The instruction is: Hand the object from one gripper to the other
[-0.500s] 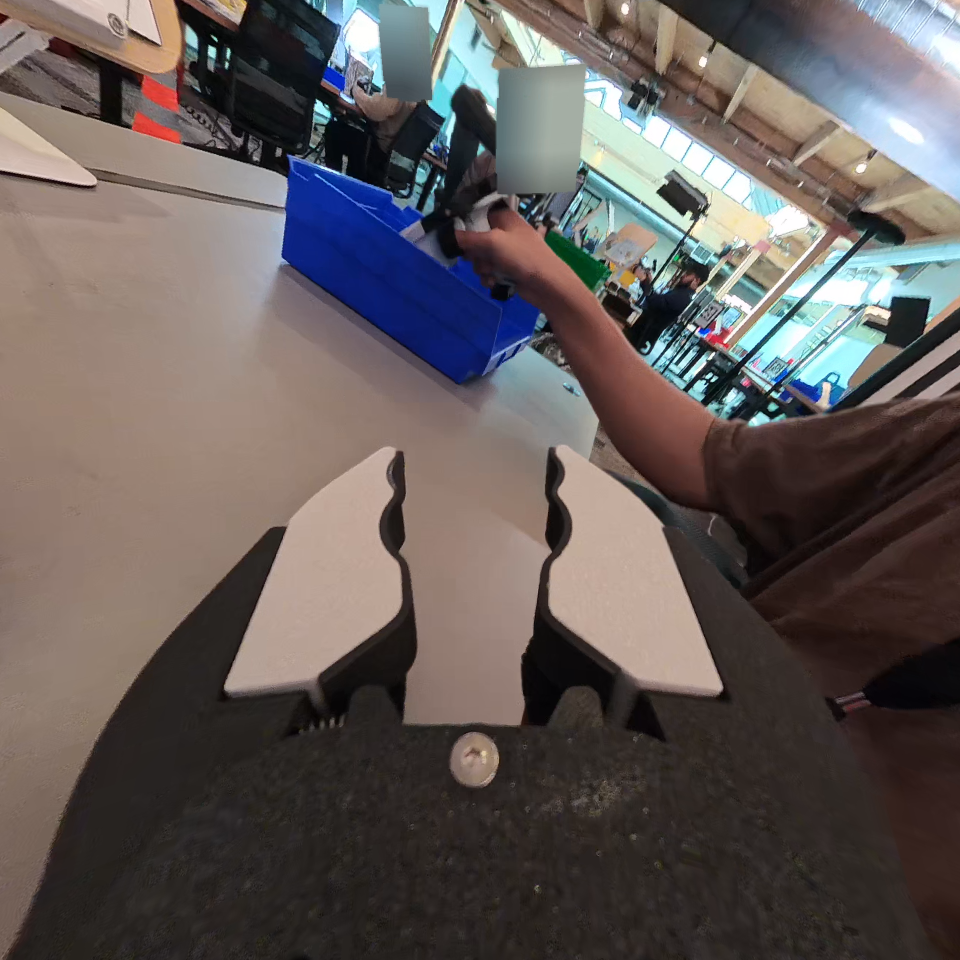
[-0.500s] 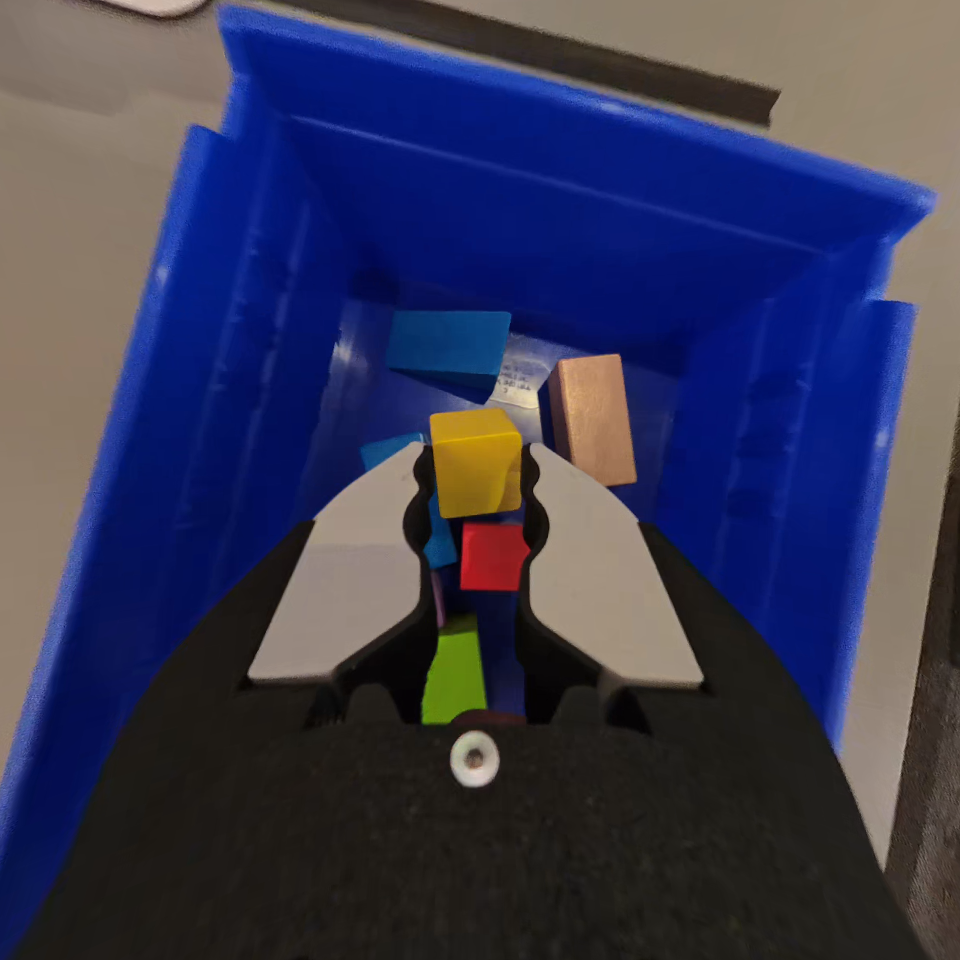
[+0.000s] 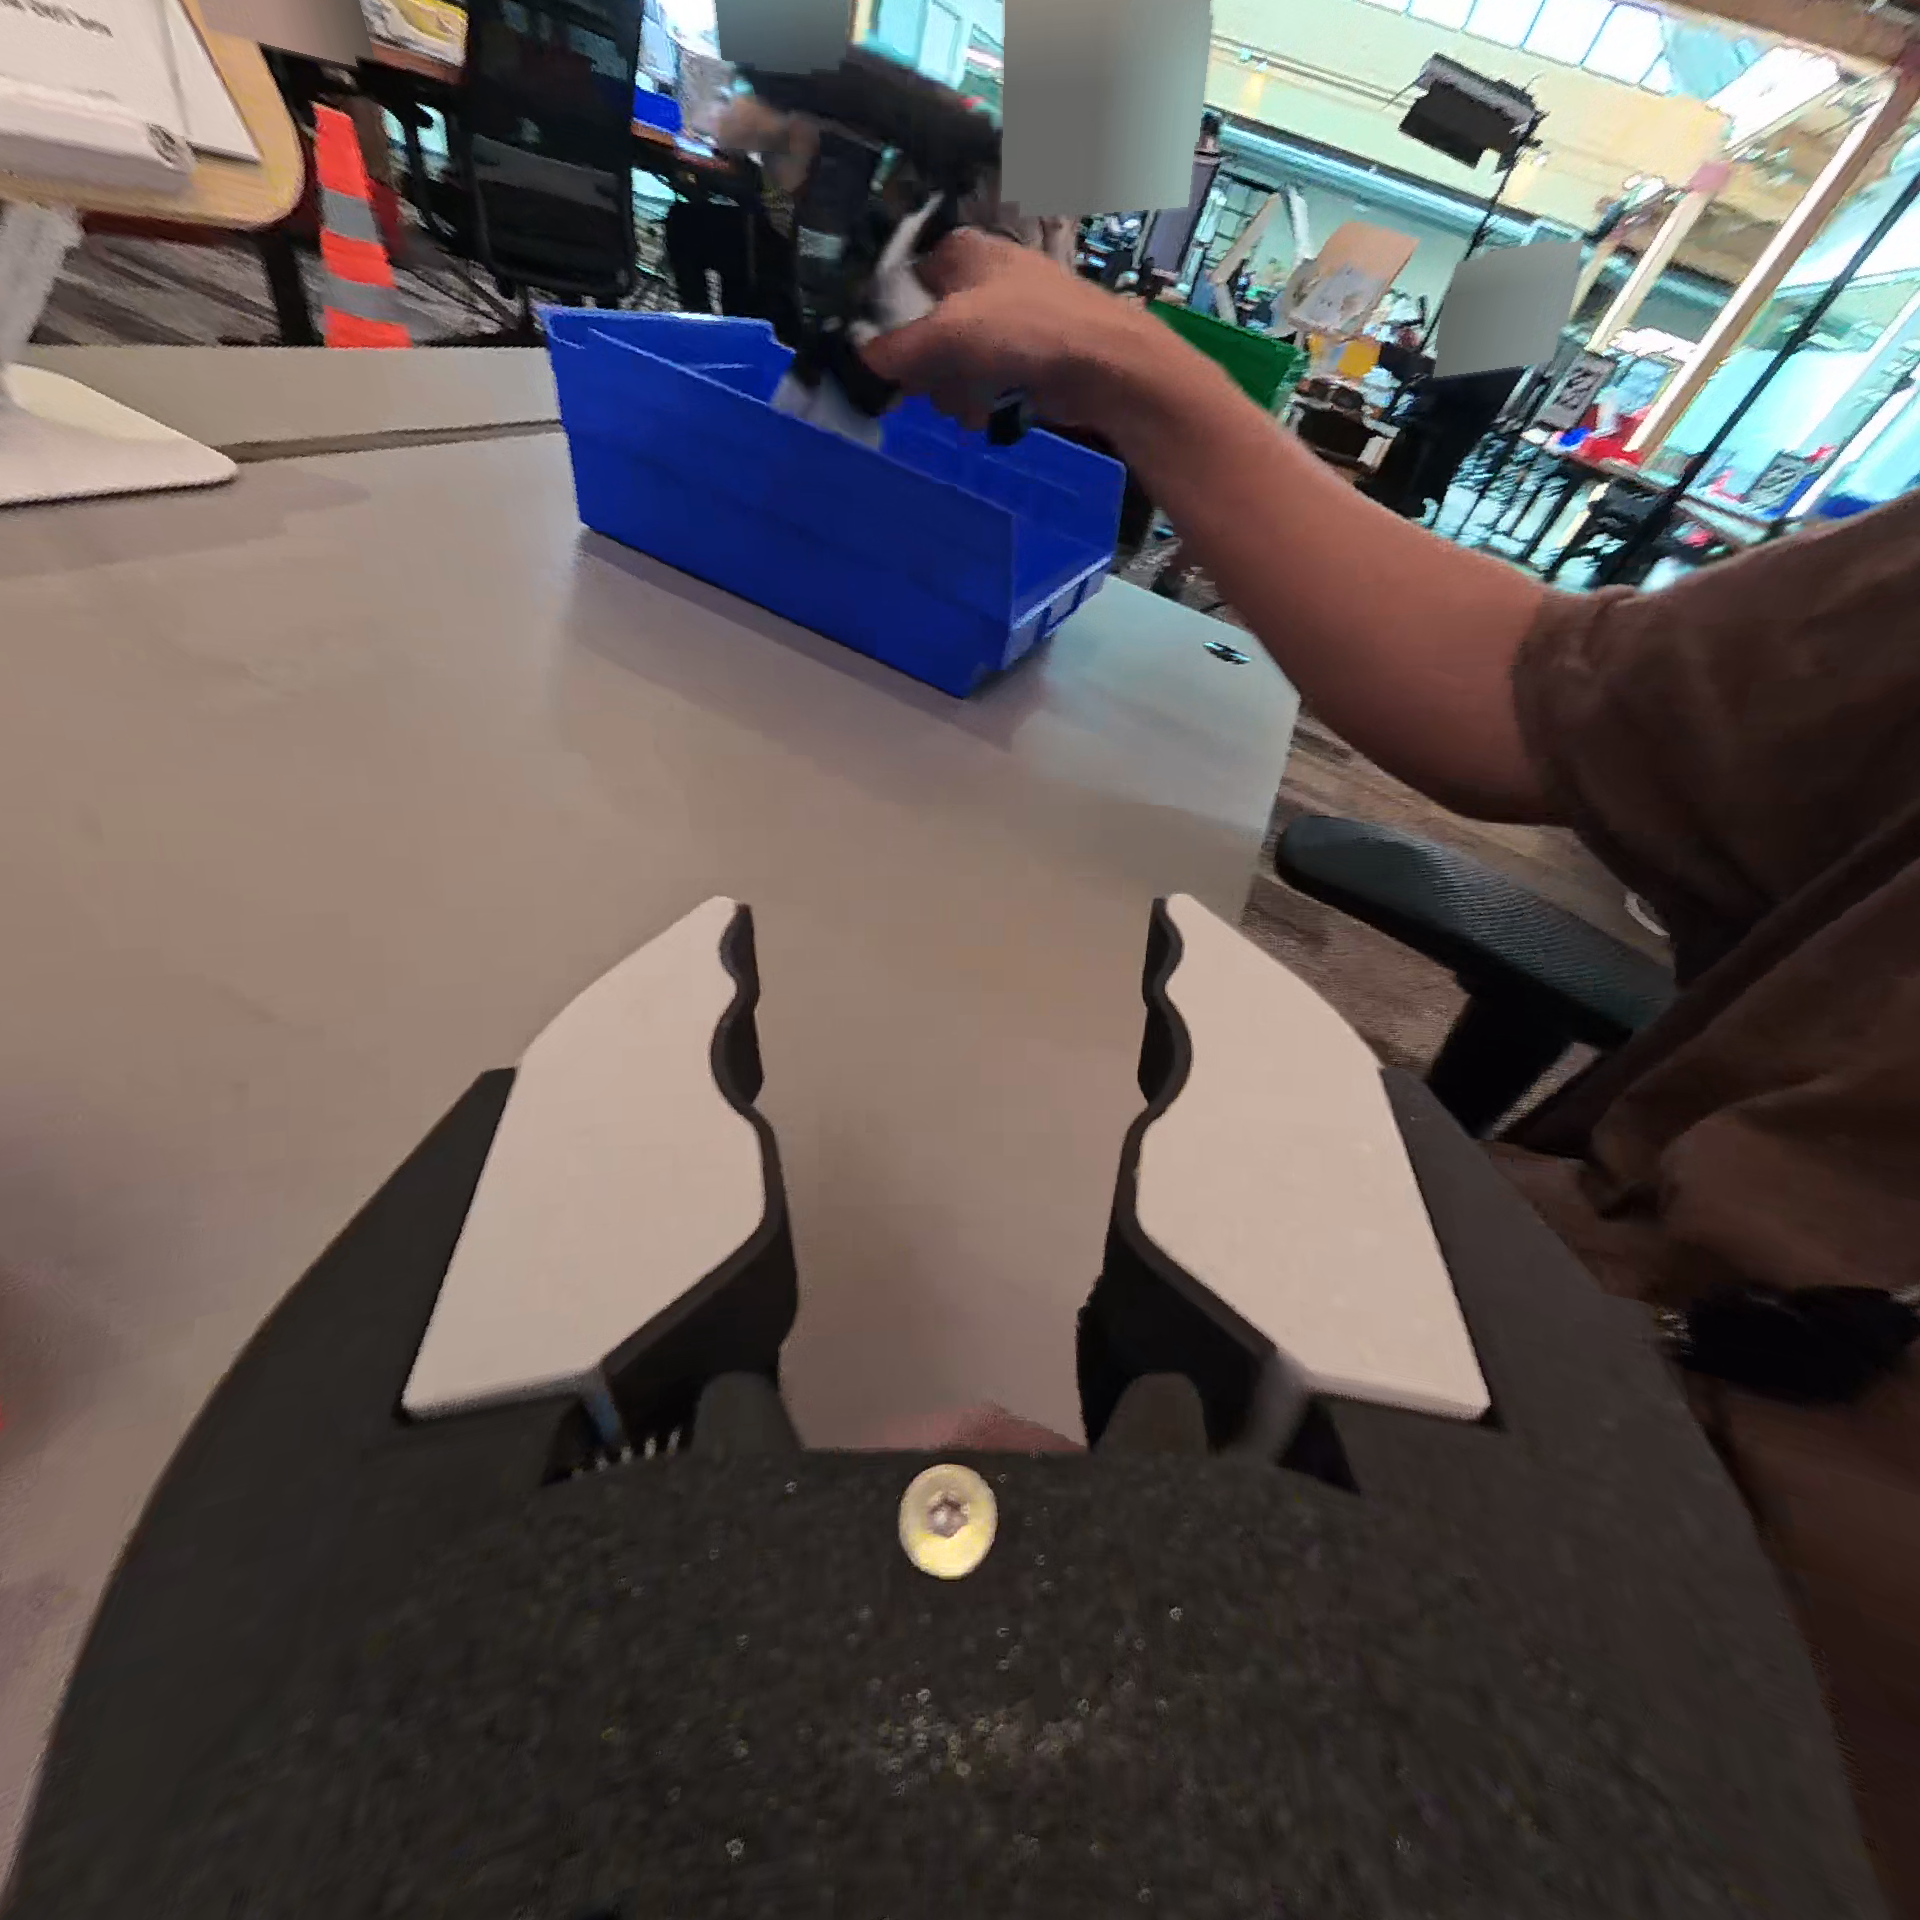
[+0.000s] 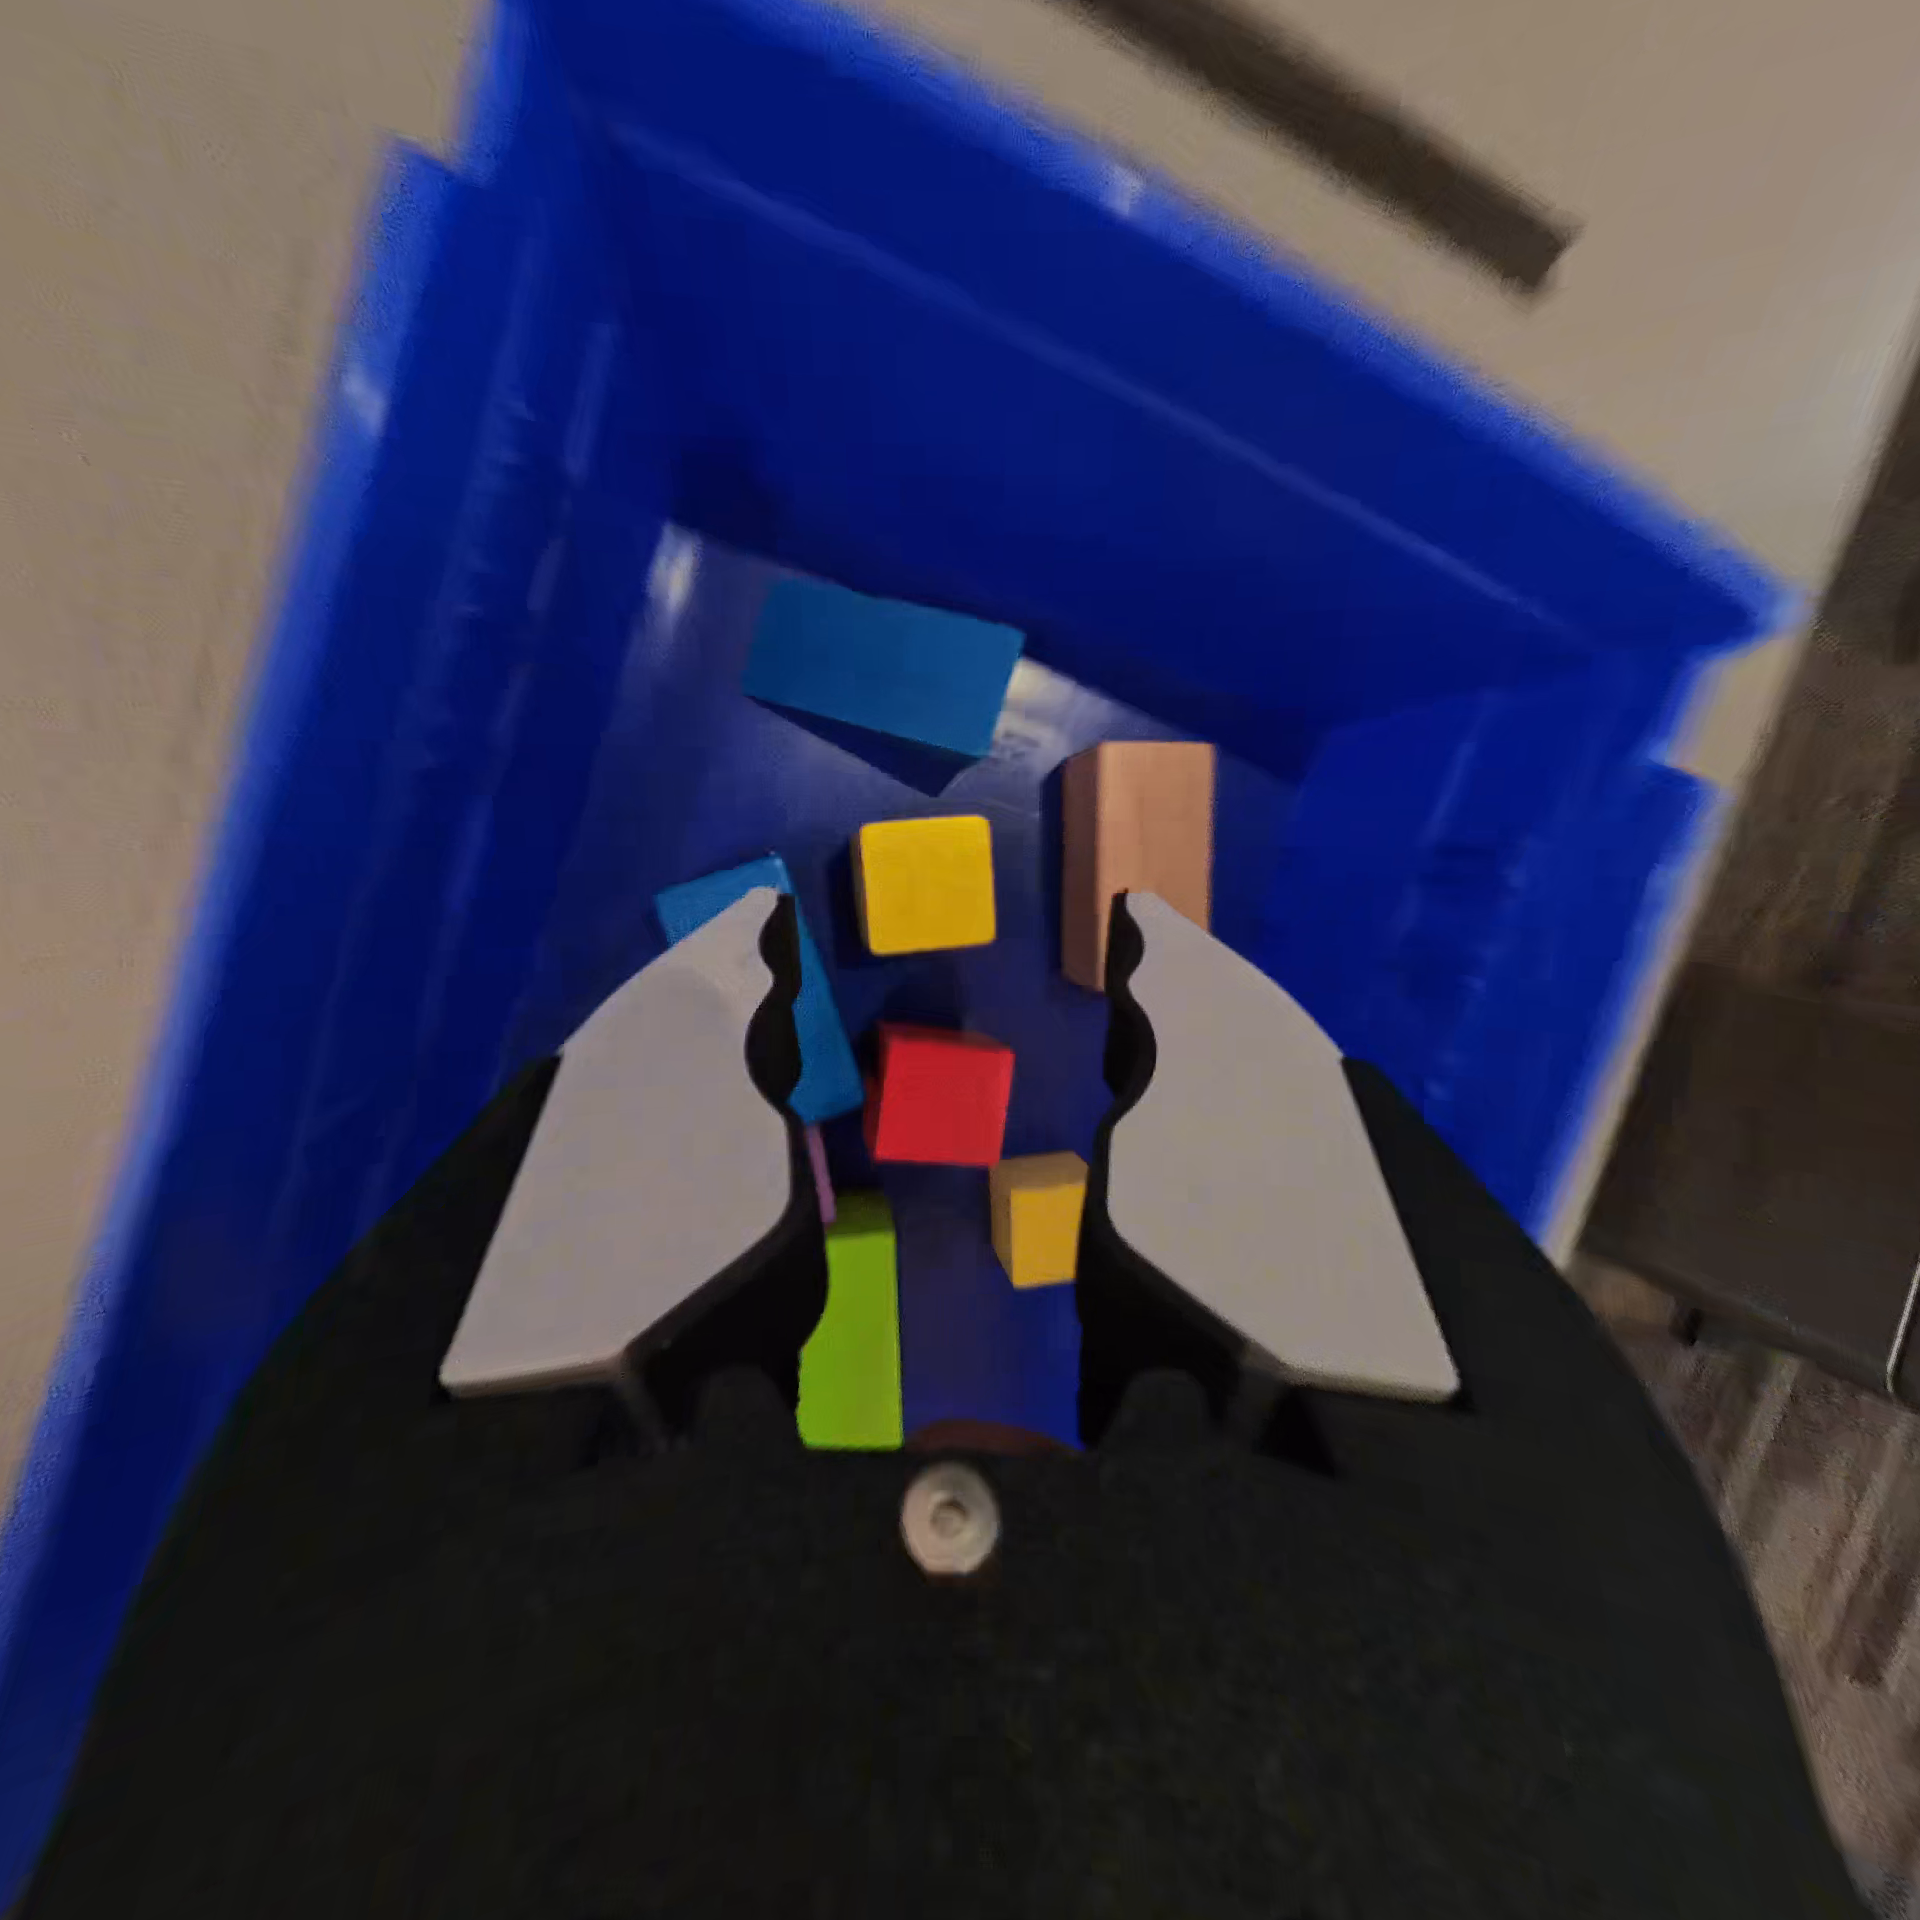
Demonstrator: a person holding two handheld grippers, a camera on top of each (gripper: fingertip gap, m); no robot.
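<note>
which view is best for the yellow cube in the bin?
Right wrist view. It looks down into the blue bin, and the yellow cube lies on the floor just beyond the open right gripper. The left wrist view shows only the bin's outer wall; its contents are hidden.

Each gripper, left [image 3: 948,914] and right [image 4: 948,909], has a rough black body, broad and rounded, with one silver screw [image 3: 947,1520] sunk in the middle near the camera. Two pale grey fingers [image 3: 623,1153] taper toward the tips; their inner edges are black and wavy. The person wears a brown short sleeve [image 3: 1704,717].
</note>
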